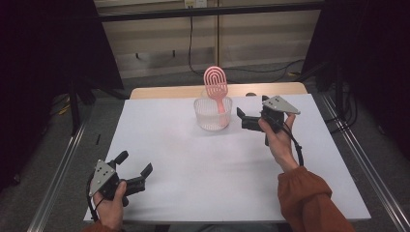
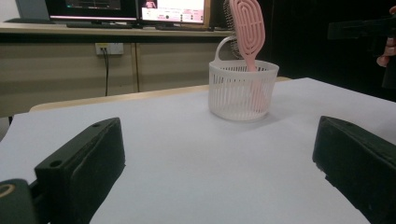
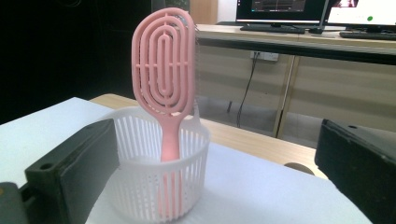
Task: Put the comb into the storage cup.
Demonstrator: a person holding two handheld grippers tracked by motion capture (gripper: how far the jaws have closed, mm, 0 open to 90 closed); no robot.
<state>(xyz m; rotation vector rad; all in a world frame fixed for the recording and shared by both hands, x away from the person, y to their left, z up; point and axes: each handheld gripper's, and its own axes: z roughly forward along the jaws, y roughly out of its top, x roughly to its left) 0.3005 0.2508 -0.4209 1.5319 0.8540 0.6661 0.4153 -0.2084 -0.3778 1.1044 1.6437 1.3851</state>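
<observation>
Pink brush (image 1: 216,87) stands handle-down, long axis upright, in the white basket (image 1: 212,115) mid-surface, just left of my right gripper (image 1: 249,119), fingers apart; left gripper (image 1: 134,164) sits well away, also spread.

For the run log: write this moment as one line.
brush: upright in basket | right gripper: open, beside basket, holds nothing | left gripper: open, near table edge

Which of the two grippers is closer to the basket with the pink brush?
The right gripper: it sits just beside the white basket, fingers open toward it. The left gripper is back at the table's near edge.
</observation>
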